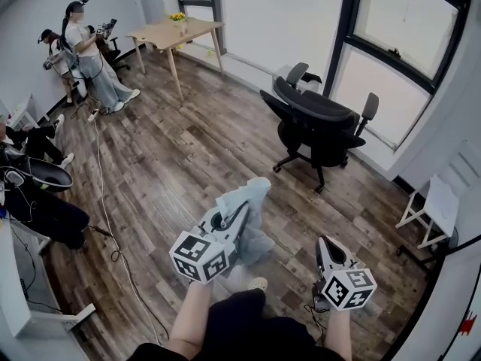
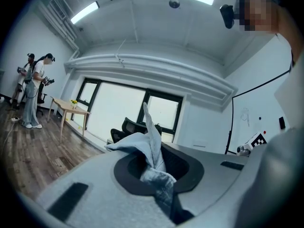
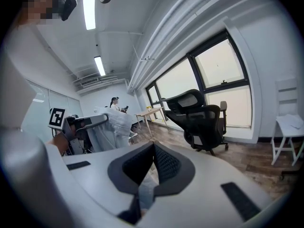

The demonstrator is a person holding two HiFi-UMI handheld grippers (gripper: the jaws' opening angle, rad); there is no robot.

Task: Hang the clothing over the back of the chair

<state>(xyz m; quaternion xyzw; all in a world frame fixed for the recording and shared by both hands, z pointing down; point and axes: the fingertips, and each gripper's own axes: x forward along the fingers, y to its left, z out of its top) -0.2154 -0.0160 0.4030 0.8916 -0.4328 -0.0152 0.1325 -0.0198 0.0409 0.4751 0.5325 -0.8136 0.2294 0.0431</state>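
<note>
The left tongs are clamped on the clothing, a pale blue garment. In the left gripper view the cloth is bunched between the pads. One fold stands upright above the tips, another flops to the left, and a twisted end runs back toward the camera. In the head view the rest hangs beneath and to the right of these tongs, above the floor and in front of the person's legs. The black chair stands beyond by the window, well apart from the clothing. The right tongs are held to the right of the clothing, not touching it, and their tips are closed together. Their own view shows the garment off to the left and the chair ahead to the right.
</note>
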